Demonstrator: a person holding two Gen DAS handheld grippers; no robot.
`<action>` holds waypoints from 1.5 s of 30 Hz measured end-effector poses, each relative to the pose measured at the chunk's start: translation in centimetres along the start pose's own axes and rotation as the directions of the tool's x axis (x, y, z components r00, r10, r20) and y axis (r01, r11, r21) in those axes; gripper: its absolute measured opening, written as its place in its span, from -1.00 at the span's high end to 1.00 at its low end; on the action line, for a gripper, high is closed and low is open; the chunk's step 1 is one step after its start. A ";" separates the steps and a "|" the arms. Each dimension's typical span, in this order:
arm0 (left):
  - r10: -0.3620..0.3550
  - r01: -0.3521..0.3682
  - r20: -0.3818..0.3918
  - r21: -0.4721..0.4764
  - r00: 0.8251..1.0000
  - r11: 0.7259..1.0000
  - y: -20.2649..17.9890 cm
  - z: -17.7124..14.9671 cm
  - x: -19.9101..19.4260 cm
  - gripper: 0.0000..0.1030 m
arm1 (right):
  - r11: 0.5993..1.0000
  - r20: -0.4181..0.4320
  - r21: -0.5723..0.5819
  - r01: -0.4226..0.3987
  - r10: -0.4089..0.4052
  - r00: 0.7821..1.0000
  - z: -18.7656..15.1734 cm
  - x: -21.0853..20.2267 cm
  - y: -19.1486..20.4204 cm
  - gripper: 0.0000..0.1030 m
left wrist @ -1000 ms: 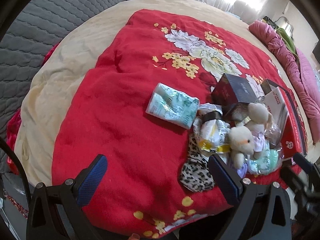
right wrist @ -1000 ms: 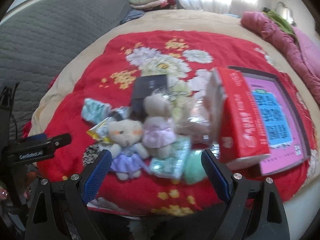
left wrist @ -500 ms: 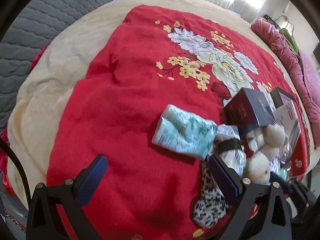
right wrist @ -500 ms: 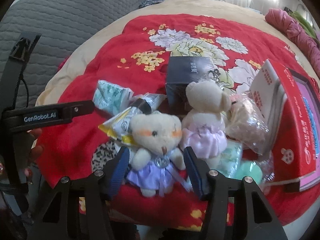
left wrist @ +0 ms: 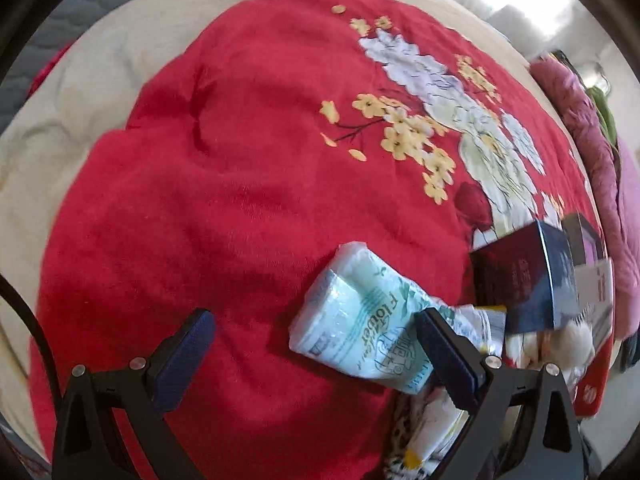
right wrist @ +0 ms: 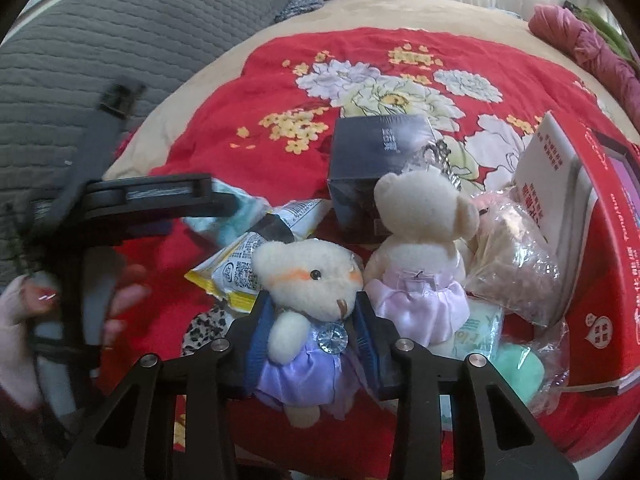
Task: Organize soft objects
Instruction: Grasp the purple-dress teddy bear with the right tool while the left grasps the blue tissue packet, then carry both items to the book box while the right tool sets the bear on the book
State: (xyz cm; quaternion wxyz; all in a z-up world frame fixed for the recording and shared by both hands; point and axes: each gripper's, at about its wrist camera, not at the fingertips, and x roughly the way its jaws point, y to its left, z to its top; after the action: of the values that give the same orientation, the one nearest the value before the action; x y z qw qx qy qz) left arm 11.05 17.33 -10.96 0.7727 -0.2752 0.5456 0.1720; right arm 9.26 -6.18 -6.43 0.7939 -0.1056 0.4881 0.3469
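Observation:
A cream teddy bear in a purple dress (right wrist: 308,304) lies at the near edge of the red flowered blanket (right wrist: 248,152). My right gripper (right wrist: 312,320) is closing, its blue pads pressing the bear's sides. A second bear in a pink dress (right wrist: 420,248) sits right beside it. A pale green tissue pack (left wrist: 360,320) lies on the blanket (left wrist: 240,160); my left gripper (left wrist: 312,320) hangs open over it, the right finger (left wrist: 444,352) covering the pack's right end. In the right wrist view the left gripper's body (right wrist: 160,196) is blurred, held by a hand (right wrist: 120,300).
A dark box (right wrist: 380,160) stands behind the bears. An open red box (right wrist: 600,248) lies to the right. A yellow-white snack packet (right wrist: 236,272), leopard cloth (right wrist: 204,328), a clear bag (right wrist: 512,256) and a green item in plastic (right wrist: 516,368) crowd the bears. A grey quilted cover (right wrist: 120,40) lies left.
My right gripper came down and its jaws narrowed from wide apart onto the purple-dress bear. My left gripper moved forward and down over the blanket toward the tissue pack, still open.

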 end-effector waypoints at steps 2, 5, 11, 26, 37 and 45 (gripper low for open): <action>0.000 0.000 -0.015 -0.018 1.000 1.000 -0.3 0.5 0.4 -0.98 | 1.000 0.008 -0.001 -0.002 0.002 1.000 0.0 -0.4 0.0 0.21; 0.016 -0.016 -0.013 -0.007 1.000 1.000 -1.1 0.8 0.5 -0.84 | 1.000 0.027 -0.012 -0.008 0.008 1.000 0.1 -1.2 0.2 0.21; 0.004 -0.004 0.003 0.037 1.000 0.999 -2.8 0.4 -0.4 -0.06 | 1.000 0.058 -0.003 -0.015 0.015 0.998 0.5 -2.8 0.1 0.21; -0.076 0.075 0.083 0.009 0.994 0.997 -1.3 -1.3 -5.5 0.21 | 1.000 0.128 0.023 -0.017 0.014 0.992 1.3 -6.0 -0.7 0.21; -0.149 0.122 0.214 0.137 0.965 0.983 -5.5 -1.7 -13.7 0.21 | 0.996 0.220 0.088 -0.018 -0.002 0.976 2.1 -10.4 -3.0 0.21; -0.215 0.157 0.221 0.253 0.951 0.955 -11.0 -3.6 -16.3 0.21 | 0.990 0.294 0.142 0.023 -0.064 0.954 2.5 -14.6 -6.0 0.21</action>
State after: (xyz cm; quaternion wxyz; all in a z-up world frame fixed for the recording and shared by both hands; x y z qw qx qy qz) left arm 8.96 7.03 6.05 0.8738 -0.2100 0.4335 0.0659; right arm 10.80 -15.84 6.24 0.8712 -0.0081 0.3831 0.3068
